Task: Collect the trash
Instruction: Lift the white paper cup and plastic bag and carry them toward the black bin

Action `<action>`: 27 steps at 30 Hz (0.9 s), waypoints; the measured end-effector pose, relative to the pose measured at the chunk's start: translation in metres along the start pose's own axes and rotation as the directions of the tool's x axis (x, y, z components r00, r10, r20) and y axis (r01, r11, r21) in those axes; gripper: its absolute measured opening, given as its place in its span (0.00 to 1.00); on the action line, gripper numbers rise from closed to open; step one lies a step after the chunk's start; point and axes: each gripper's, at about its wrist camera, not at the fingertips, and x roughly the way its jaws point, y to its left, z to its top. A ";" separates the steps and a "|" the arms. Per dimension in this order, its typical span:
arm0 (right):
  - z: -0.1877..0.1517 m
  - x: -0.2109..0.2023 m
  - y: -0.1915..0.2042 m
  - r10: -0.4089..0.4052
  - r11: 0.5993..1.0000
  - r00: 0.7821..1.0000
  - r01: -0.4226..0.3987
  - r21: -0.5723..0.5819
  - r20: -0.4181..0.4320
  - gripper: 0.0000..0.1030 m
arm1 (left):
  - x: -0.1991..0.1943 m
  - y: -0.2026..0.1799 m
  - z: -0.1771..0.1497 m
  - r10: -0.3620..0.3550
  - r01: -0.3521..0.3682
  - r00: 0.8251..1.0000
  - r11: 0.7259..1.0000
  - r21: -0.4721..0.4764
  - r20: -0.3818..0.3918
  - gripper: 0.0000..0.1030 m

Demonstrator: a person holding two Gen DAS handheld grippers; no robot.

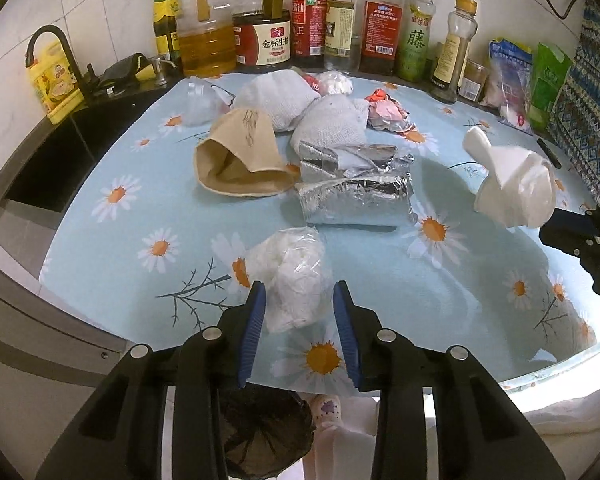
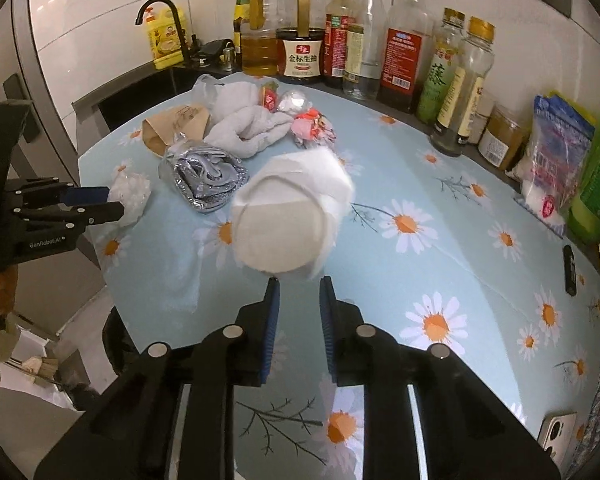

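A crumpled clear plastic wad [image 1: 292, 276] lies near the front edge of the daisy tablecloth [image 1: 140, 208], between the blue pads of my left gripper [image 1: 298, 286], which pinch its sides. In the right wrist view the same wad [image 2: 134, 194] sits at the tips of the left gripper [image 2: 116, 201]. My right gripper [image 2: 300, 280] is shut on the edge of a crushed white paper cup [image 2: 284, 220] and holds it above the cloth. From the left wrist view the cup [image 1: 512, 188] hangs off the right gripper [image 1: 550, 226] at the right edge.
A brown paper bag [image 1: 240, 160], foil pouches [image 1: 356, 196], white towels [image 1: 276, 100] and red wrappers [image 1: 388, 114] lie mid-table. Sauce bottles [image 1: 340, 20] line the back wall. A black sink [image 1: 48, 160] is at the left. A bin with a black liner [image 1: 264, 428] stands below the front edge.
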 end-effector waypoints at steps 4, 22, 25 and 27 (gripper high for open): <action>-0.003 0.002 -0.006 0.009 1.000 1.000 -0.008 0.021 -0.021 0.48 | 0.000 -0.001 0.000 -0.007 0.007 1.000 1.000 -0.001 0.002 0.33; 0.027 0.020 0.029 0.131 0.991 0.991 -0.132 -0.016 -0.021 0.77 | 0.006 0.005 0.008 -0.018 0.017 1.000 0.999 0.031 0.012 0.33; 0.034 0.031 0.038 0.142 0.989 0.989 -0.143 -0.030 -0.037 0.77 | 0.007 0.007 0.009 -0.028 0.028 0.999 0.999 0.038 0.016 0.33; 0.037 0.041 0.043 0.115 0.992 0.992 -0.118 -0.048 -0.060 0.77 | 0.008 0.009 0.010 -0.033 0.033 0.999 0.999 0.039 0.017 0.33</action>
